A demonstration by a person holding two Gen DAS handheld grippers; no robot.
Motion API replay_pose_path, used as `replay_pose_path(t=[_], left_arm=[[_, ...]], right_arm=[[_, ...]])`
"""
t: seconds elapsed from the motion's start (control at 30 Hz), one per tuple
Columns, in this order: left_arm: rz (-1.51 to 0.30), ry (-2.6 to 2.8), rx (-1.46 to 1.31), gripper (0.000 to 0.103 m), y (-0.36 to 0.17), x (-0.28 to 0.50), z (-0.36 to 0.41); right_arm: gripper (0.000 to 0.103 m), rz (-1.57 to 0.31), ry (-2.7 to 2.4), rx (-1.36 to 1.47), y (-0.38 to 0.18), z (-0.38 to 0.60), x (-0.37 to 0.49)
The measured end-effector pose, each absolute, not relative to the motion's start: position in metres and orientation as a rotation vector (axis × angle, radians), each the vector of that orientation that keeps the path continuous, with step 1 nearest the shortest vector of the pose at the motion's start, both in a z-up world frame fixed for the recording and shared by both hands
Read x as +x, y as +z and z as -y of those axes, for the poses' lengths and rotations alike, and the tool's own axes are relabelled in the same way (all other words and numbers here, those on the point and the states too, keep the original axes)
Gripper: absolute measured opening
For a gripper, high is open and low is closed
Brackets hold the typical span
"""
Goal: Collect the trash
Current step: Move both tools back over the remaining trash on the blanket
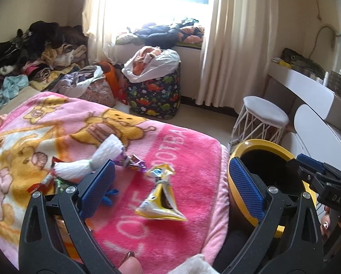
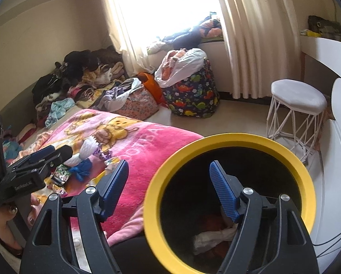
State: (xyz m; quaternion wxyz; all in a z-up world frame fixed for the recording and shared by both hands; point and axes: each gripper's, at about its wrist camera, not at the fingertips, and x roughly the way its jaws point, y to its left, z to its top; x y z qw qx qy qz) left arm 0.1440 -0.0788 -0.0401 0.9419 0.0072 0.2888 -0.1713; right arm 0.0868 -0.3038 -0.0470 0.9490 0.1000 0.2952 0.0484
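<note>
the main risk, as i judge it, is a poor pick on the yellow snack wrapper (image 1: 161, 196): it lies crumpled and slack on the soft pink blanket (image 1: 181, 150), low centre of the left wrist view, so the pads could pinch plush along with foil, or the wrapper could slide out and drop beside the bed instead of into the yellow-rimmed bin (image 2: 229, 141). more trash sits near it toward the left of that frame: a purple candy wrapper (image 1: 134, 162) and a green and red wrapper (image 1: 61, 181) partly under a white yarn bundle (image 1: 97, 159), which could be snagged by mistake. the bin stands just beside the bed edge at lower right, and a careless swing might knock its rim. the left gripper (image 1: 170, 187) hangs over the blanket, tilted downward, fingers spread wide with nothing between them but the wrapper lying below. the right gripper (image 2: 170, 194) points down across the bin's rim, one finger over the blanket and the other over the dark opening; its jaws are released and empty, with crumpled paper (image 2: 213, 237) at the bin's bottom. a hand (image 2: 8, 219) shows at the lower left of the right wrist view.
</note>
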Motion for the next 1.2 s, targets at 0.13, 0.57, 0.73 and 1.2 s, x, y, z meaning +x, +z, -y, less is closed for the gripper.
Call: replay_pose_path(t=[0.13,0.57,0.73,1.2], left_arm=[[-0.582,-0.322,-0.001,0.092,-0.038,0.145,0.066],[-0.574,-0.255,-0.056,0.092,-0.038,0.15,0.027],[-0.579,-0.229,-0.072,0.092,-0.039,0.153,0.009],[-0.611,-0.145,-0.117,0.092,-0.052,0.16,-0.042]], right_arm=[[0.071,-0.607,0.124,0.189,-0.046,0.291,0.091],[0.072,-0.632,0.211,0.126,-0.045,0.247,0.103],[0.072,-0.647,0.251,0.099,-0.046,0.226,0.109],[0.075,-0.721,0.328,0.045,-0.06,0.177,0.125]])
